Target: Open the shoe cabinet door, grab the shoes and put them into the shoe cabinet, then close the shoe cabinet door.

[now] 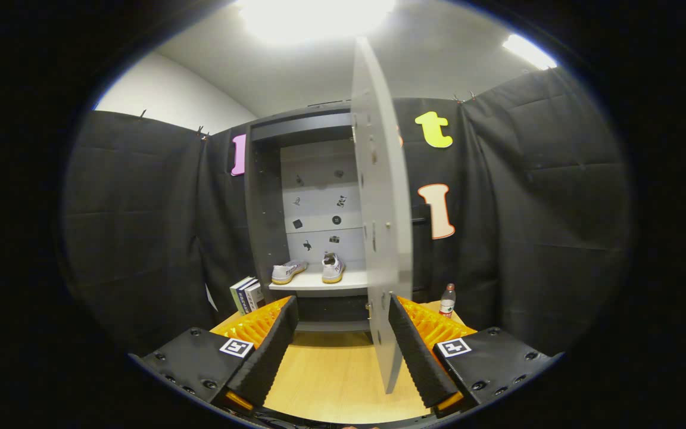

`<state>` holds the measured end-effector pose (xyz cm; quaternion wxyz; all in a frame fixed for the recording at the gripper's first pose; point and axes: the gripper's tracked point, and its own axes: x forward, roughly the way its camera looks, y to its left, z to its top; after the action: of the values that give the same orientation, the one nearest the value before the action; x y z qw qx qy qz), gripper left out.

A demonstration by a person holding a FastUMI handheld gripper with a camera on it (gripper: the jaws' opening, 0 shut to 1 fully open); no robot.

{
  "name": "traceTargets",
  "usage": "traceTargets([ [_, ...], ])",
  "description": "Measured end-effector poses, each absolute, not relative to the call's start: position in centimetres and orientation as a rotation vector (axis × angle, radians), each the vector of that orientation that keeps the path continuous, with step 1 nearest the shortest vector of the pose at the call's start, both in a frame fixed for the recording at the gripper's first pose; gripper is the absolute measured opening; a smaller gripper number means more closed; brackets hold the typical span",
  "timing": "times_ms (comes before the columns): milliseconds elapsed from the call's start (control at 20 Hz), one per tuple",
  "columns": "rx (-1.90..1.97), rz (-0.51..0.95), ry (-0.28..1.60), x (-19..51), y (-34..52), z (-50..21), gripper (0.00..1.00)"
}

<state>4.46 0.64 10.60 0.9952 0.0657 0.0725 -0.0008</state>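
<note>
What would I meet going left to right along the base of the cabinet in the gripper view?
Books → left shoe → right shoe → open cabinet door → water bottle. Both shoes sit on the cabinet shelf. The gripper is open, with the door's lower edge between its jaws.

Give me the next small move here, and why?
Probably swing the door shut. Both shoes already sit on the cabinet shelf, and the door stands open, edge-on just ahead of the hand-held gripper. Its fingers are open, holding nothing, with the door's lower edge by the right finger, so nudging leftward from there looks sensible.
</note>
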Motion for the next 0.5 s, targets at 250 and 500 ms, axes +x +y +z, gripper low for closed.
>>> traceTargets([
  [250, 0.184, -0.06, 0.146, 5.4, -7.6, 9.7, 0.98],
  [500, 0.199, -0.036, 0.12, 9.2, -13.1, 10.3, 0.98],
])
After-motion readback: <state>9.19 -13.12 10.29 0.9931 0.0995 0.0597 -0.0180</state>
